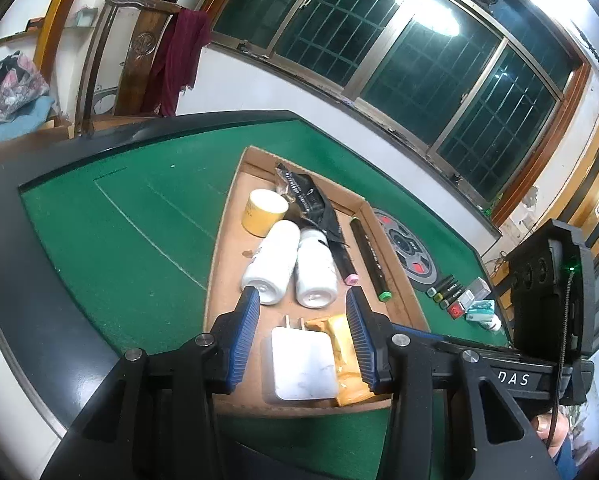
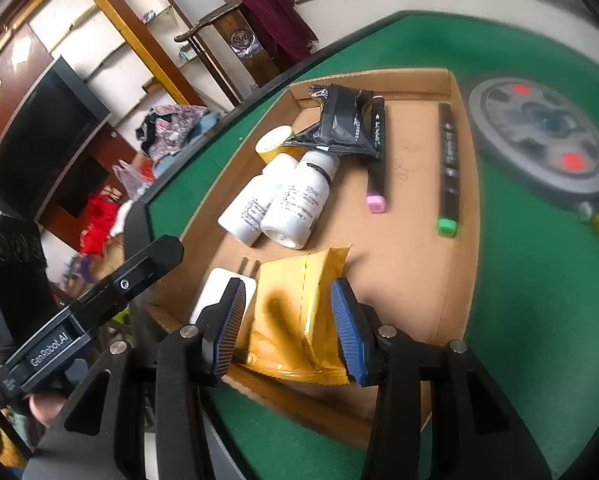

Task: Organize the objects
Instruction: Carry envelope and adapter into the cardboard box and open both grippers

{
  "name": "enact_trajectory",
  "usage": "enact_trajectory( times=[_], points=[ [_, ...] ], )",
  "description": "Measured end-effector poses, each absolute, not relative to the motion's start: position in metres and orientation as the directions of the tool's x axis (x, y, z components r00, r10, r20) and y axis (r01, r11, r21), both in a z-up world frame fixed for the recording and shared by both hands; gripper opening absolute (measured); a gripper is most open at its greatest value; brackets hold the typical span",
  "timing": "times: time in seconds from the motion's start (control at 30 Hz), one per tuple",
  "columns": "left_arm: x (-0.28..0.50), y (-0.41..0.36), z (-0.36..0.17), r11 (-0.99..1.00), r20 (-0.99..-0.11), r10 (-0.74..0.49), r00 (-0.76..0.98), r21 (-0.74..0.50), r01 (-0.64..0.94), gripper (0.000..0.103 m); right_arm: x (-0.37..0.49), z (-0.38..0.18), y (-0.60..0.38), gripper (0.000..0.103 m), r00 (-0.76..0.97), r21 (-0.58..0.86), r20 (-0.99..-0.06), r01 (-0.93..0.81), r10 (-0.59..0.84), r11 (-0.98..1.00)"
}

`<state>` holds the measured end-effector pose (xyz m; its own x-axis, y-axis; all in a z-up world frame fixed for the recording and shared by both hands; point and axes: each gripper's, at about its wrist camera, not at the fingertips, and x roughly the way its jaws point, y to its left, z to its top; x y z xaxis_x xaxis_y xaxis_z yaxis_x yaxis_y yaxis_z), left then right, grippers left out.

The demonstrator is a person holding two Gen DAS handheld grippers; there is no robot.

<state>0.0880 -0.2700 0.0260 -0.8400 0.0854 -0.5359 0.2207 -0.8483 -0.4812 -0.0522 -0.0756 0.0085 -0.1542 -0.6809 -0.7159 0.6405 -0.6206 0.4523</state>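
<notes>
Cardboard tray (image 1: 227, 216) sits on the green table (image 1: 111, 232), in the middle of both pictures, and the things to tidy lie inside it.

The left claw (image 1: 301, 300) is low in the left wrist picture. Its two blue pads (image 1: 246, 330) are spread apart and pinch nothing. A white plug (image 1: 301, 362) lies flat in the tray in the gap between them, and I cannot tell if they touch it.

The right claw (image 2: 288, 295) is low in the right wrist picture. Its pads are spread too, with a yellow packet (image 2: 299, 312) lying in the tray between them. The packet looks loose, not squeezed.

Just past the plug lie two white bottles (image 1: 289, 266) on their sides, touching each other. Beyond them is a yellow tub (image 1: 263, 212) and a black packet (image 1: 307, 200). To the right of the bottles lie two black markers, one with a pink cap (image 1: 353, 279) and one with a green cap (image 1: 384, 295).

Outside the tray, on the right of the left wrist picture, is a round grey disc (image 1: 407, 246) set in the table. Near it are more markers (image 1: 445, 290).
</notes>
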Motion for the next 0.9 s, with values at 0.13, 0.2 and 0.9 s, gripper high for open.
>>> enact_trajectory(
  times=[0.13, 0.2, 0.9],
  points=[
    [0.085, -0.260, 0.030, -0.861, -0.540, 0.094, -0.836, -0.467, 0.204, 0.040, -0.052, 0.010, -0.068, 0.043, -0.157, 0.460, -0.715, 0.628, -0.682, -0.627],
    [0.083, -0.255, 0.032, -0.867, -0.543, 0.098, -0.834, -0.458, 0.196, 0.040, -0.053, 0.011, -0.062, 0.043, -0.157, 0.470, -0.710, 0.621, -0.687, -0.628],
    [0.063, -0.149, 0.055, -0.942, -0.589, 0.226, -0.776, -0.336, -0.019, 0.040, -0.104, 0.055, 0.132, 0.043, -0.425, 0.530, -0.619, 0.395, -0.660, -0.751]
  ],
)
